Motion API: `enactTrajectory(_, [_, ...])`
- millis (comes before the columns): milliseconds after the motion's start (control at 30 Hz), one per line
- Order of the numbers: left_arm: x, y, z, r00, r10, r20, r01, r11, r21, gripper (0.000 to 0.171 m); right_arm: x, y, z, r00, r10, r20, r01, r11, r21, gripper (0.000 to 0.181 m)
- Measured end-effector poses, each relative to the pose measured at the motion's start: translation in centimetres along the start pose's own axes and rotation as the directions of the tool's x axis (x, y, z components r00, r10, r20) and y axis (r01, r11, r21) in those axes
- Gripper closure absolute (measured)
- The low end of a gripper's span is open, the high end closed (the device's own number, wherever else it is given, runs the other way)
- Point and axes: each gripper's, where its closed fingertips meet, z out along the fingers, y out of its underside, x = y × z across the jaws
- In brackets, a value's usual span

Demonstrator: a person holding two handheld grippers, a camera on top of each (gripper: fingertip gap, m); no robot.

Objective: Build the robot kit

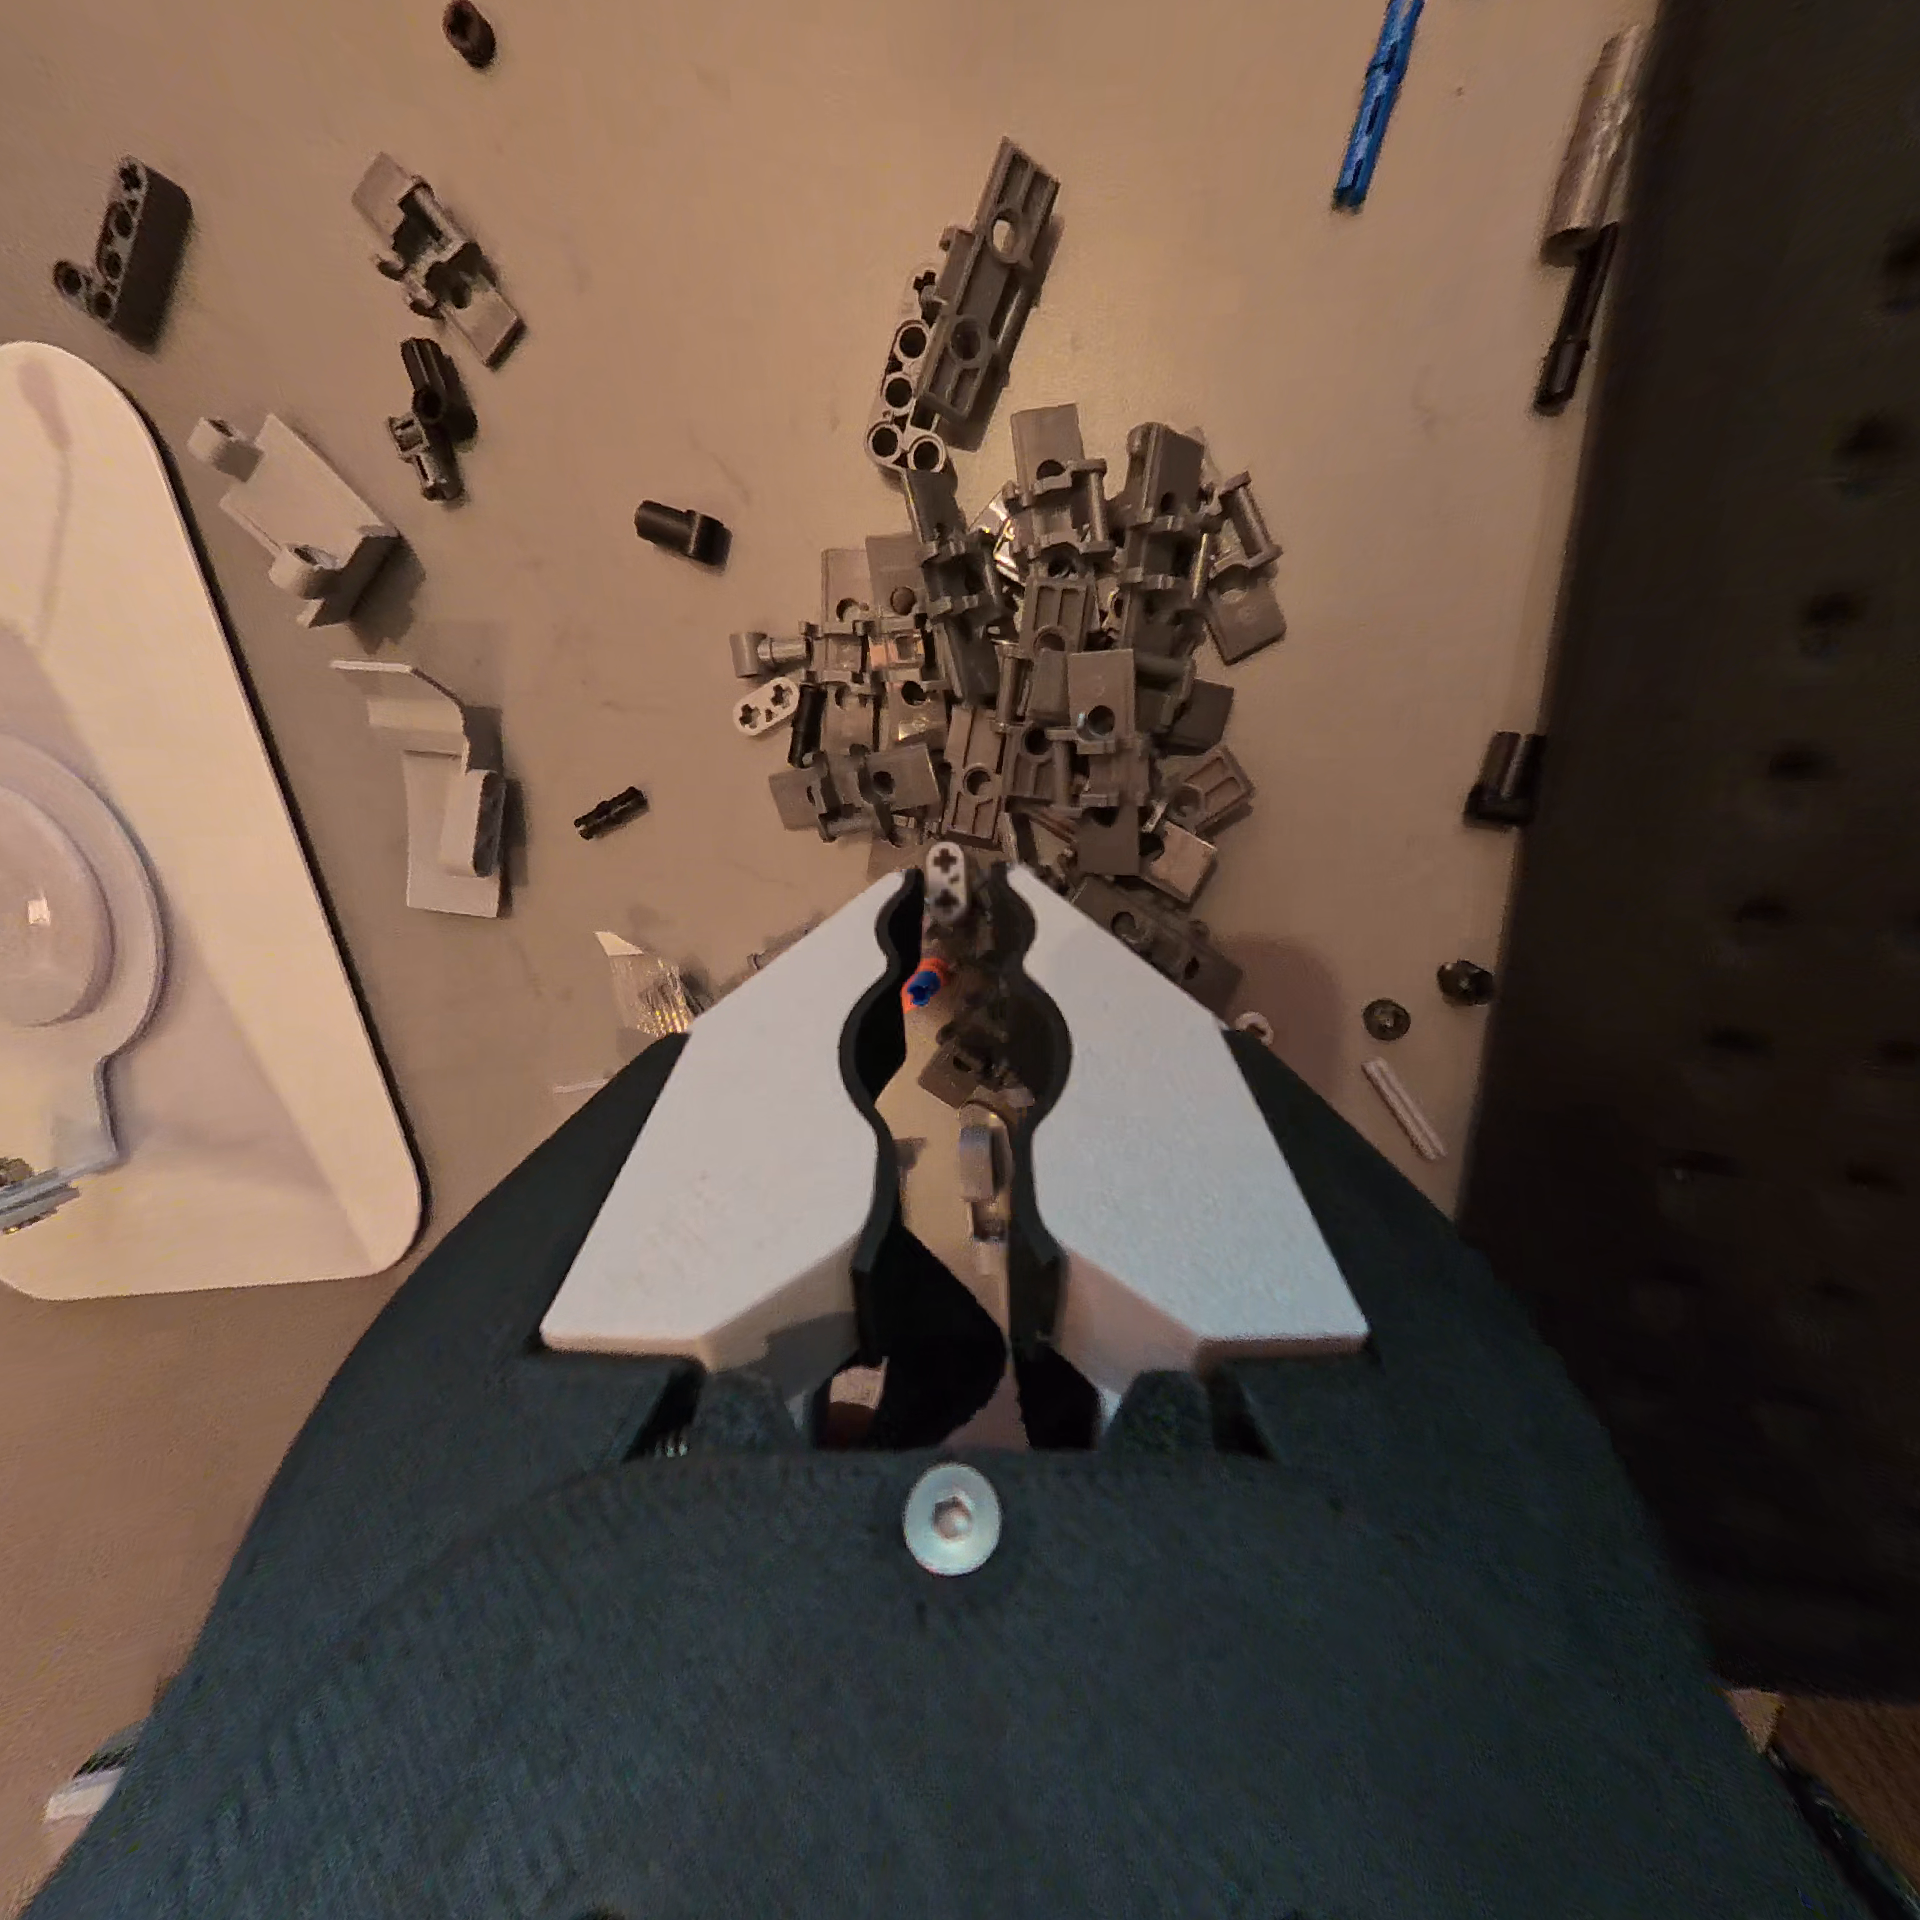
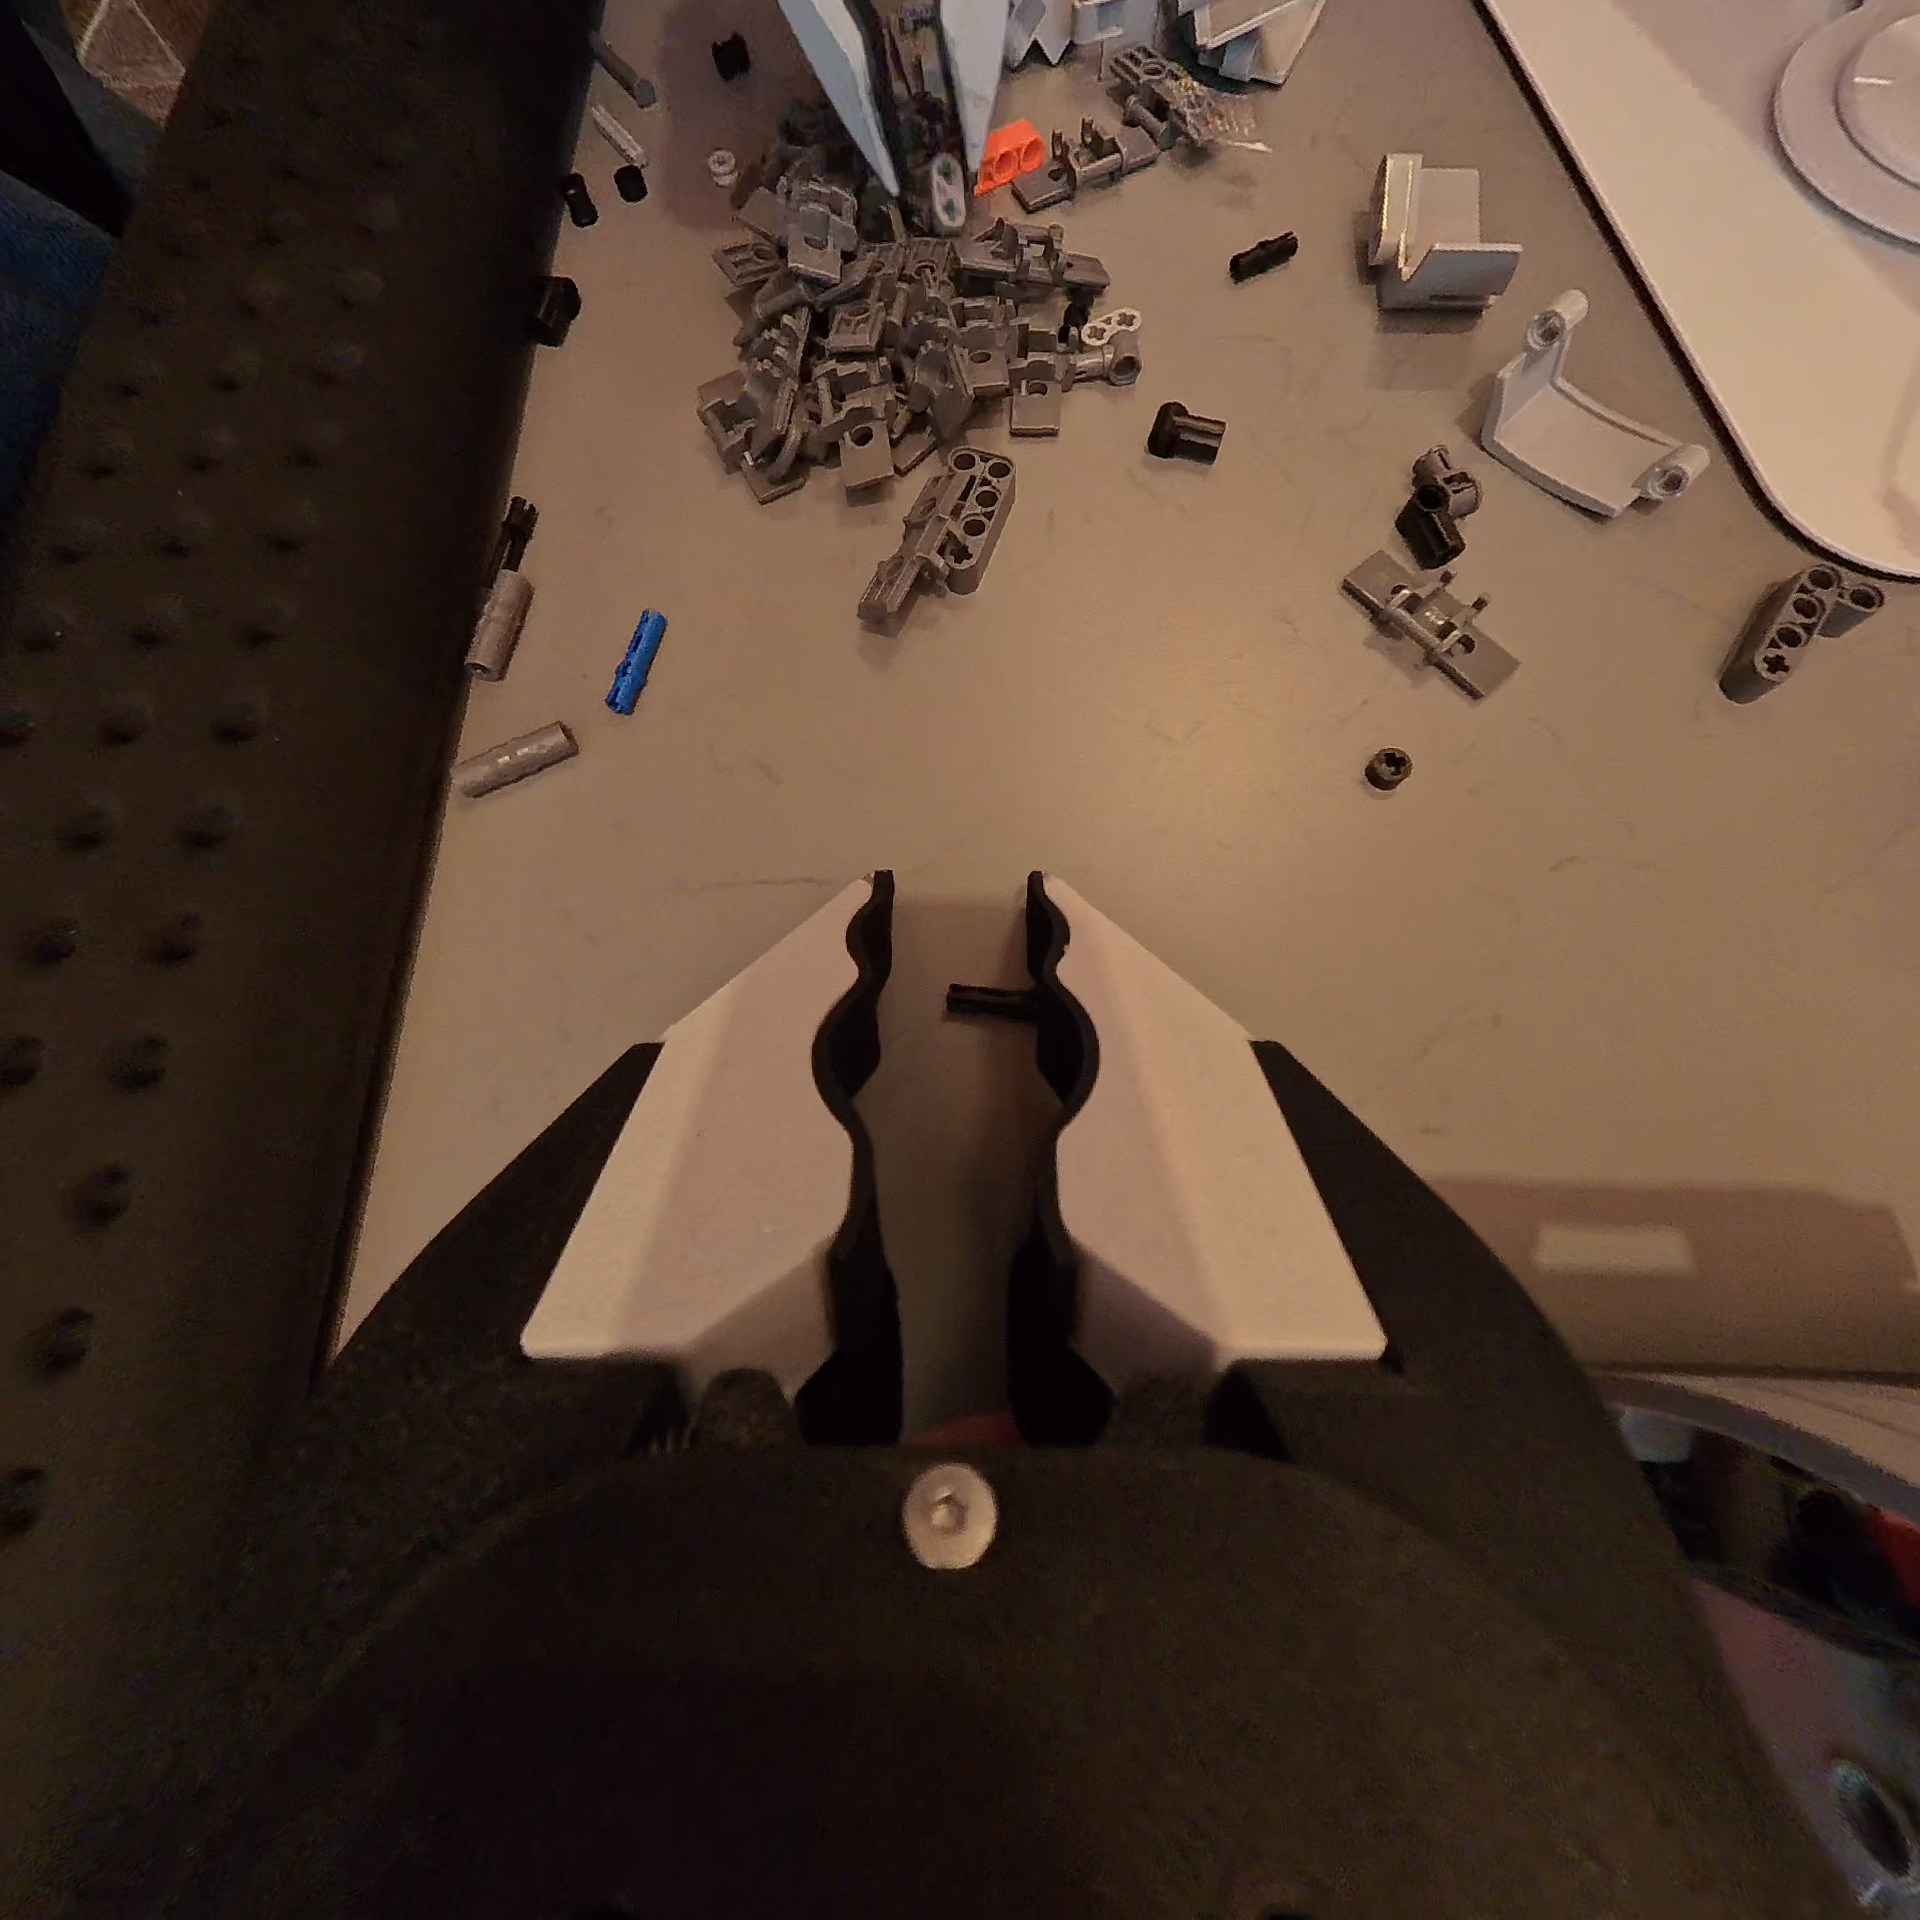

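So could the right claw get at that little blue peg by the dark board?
Probably yes: the right claw is open, and only bare table lies between it and the blue peg, apart from the pile.

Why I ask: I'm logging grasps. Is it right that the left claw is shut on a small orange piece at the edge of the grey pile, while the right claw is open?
Not quite: the piece in the left claw is a small white link, not orange, as the left wrist view shows. It is at the edge of the grey pile, and the right claw is open.
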Motion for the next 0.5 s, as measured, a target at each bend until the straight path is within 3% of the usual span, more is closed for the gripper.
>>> enactTrajectory(167, [-0.4,-0.4,-0.6,0.998,-0.052,0.036,0.050,0.998,0.046,0.142,0.0,0.0,0.0,1.000,0.002,0.003,-0.002,1.000,0.004,0.158])
enactTrajectory(333, [-1.6,0.6,-5.5,0.990,-0.100,0.101,0.089,0.991,0.103,0.150,0.2,-0.1,-0.1,1.000,0.015,0.000,-0.015,1.000,0.009,0.158])
enactTrajectory(433, [-5.3,3.6,-11.2,0.953,-0.182,0.242,0.155,0.980,0.123,0.149,0.3,-0.1,-0.1,1.000,0.028,0.002,-0.028,1.000,0.011,0.158])
enactTrajectory(500, [-8.8,8.0,-14.6,0.899,-0.280,0.337,0.258,0.960,0.109,0.152,0.3,-0.1,-0.1,0.999,0.035,0.004,-0.035,0.999,0.011,0.158])
